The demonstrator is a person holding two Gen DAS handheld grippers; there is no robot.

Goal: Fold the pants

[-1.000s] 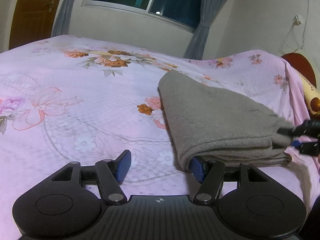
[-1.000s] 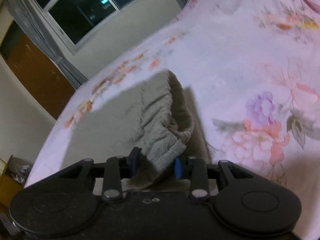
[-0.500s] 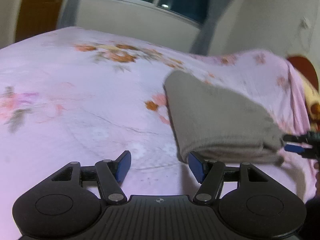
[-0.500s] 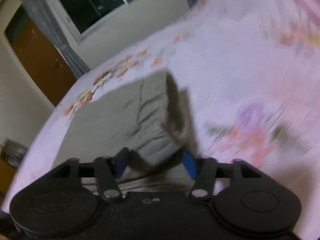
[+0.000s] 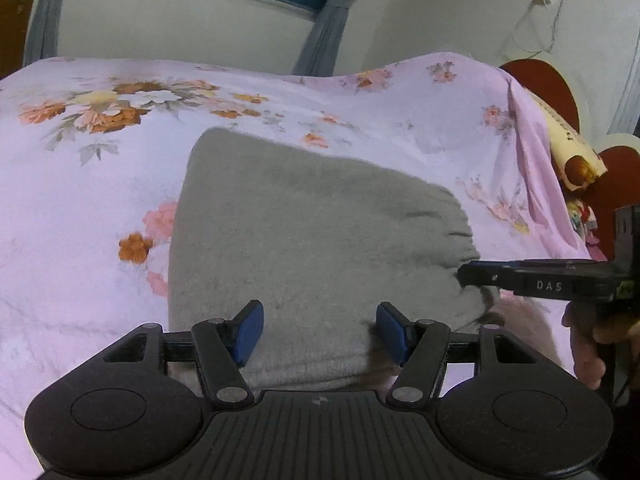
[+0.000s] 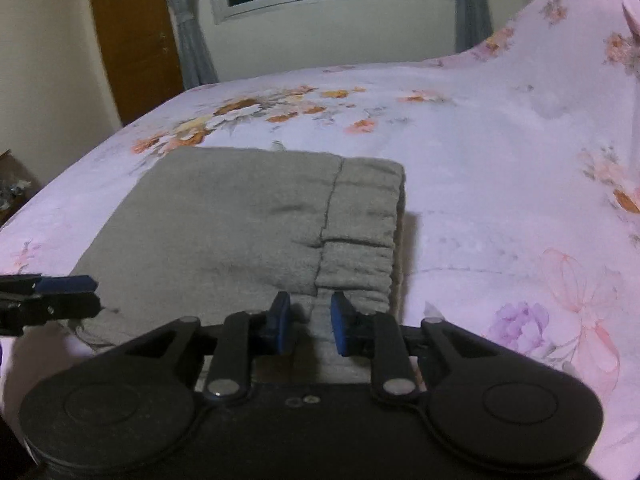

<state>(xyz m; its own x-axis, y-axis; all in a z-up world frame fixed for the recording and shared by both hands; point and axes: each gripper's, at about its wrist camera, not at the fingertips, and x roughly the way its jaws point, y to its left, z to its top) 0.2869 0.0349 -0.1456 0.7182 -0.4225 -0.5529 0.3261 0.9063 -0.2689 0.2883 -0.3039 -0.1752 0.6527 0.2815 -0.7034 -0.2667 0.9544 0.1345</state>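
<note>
Jaws of left gripper (image 5: 319, 330) apart, of right gripper (image 6: 307, 322) just narrowed (neither gripping), astride folded pants (image 5: 316, 240).

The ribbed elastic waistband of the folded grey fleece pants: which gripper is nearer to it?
Right. The right gripper sits at the ribbed elastic waistband end, pads straddling its near corner. The left gripper straddles the plain folded edge of the grey fleece pants, away from the waistband.
</note>
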